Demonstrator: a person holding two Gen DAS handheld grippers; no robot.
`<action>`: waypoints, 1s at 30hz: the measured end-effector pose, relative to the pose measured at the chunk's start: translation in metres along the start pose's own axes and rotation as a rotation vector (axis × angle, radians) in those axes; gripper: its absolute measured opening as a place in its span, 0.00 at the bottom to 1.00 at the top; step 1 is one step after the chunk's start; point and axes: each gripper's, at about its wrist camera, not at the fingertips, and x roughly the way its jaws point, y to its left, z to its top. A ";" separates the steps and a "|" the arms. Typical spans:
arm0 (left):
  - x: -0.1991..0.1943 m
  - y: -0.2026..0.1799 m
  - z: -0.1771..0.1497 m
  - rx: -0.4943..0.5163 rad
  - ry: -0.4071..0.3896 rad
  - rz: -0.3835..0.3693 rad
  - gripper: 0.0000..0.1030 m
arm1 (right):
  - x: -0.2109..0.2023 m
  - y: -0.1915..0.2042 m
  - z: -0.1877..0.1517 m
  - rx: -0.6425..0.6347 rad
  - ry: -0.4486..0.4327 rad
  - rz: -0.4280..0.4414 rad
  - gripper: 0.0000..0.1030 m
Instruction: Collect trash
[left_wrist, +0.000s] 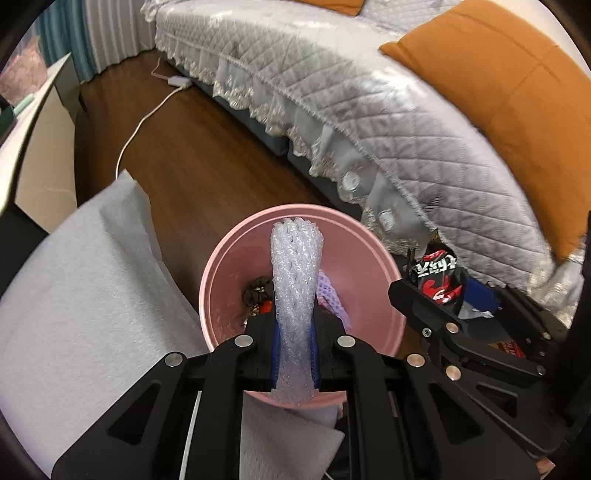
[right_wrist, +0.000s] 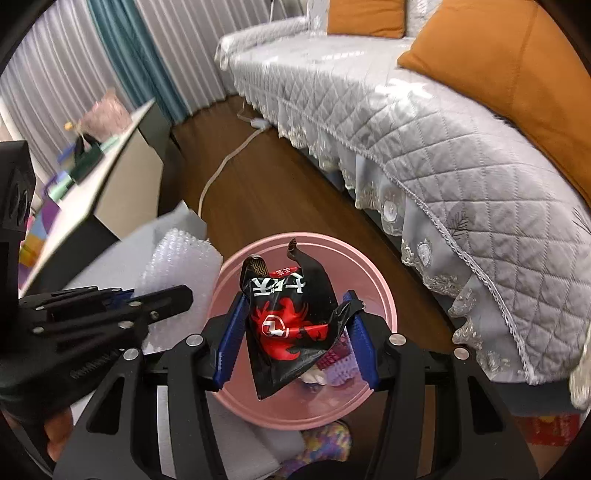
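Pink plastic bin (left_wrist: 221, 280) is standing on the wood floor (left_wrist: 207, 155) just beside the sofa (left_wrist: 406, 122), and both grippers are hanging above its mouth with a piece of trash each.

Left gripper (left_wrist: 295, 343) is pinching a foam net sleeve (left_wrist: 295, 280) between its blue pads (left_wrist: 276, 347), jaws nearly together, the sleeve standing up over the bin opening. It is reading as very light, soft and springy; it is squashing flat at the pads, so a grip low on the sleeve is holding well enough, though it would likely cling to the ribbed pads on release.

Right gripper (right_wrist: 295, 336) is holding a black-and-red wrapper (right_wrist: 288, 317) with its jaws about half spread, pads (right_wrist: 229, 336) pressing the crumpled sides. Thin film of this kind is judged light, slick and crackly, with no stiffness; the hold appears to rest on the bunched folds, not on a flat face. Taking it at the crumpled middle is the safer place.

Other scraps (left_wrist: 256, 291) are already lying in the bin. Grey sheet (left_wrist: 92, 295) is lying on the floor next to it.
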 end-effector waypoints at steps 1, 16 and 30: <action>0.008 0.004 0.002 -0.015 0.013 0.013 0.16 | 0.007 0.000 0.002 -0.003 0.016 -0.006 0.54; 0.017 0.045 -0.013 -0.137 0.030 0.114 0.82 | 0.014 -0.002 0.002 0.004 0.037 -0.077 0.90; -0.142 0.032 -0.118 -0.020 -0.271 0.182 0.83 | -0.136 0.052 -0.091 -0.040 -0.199 -0.014 0.95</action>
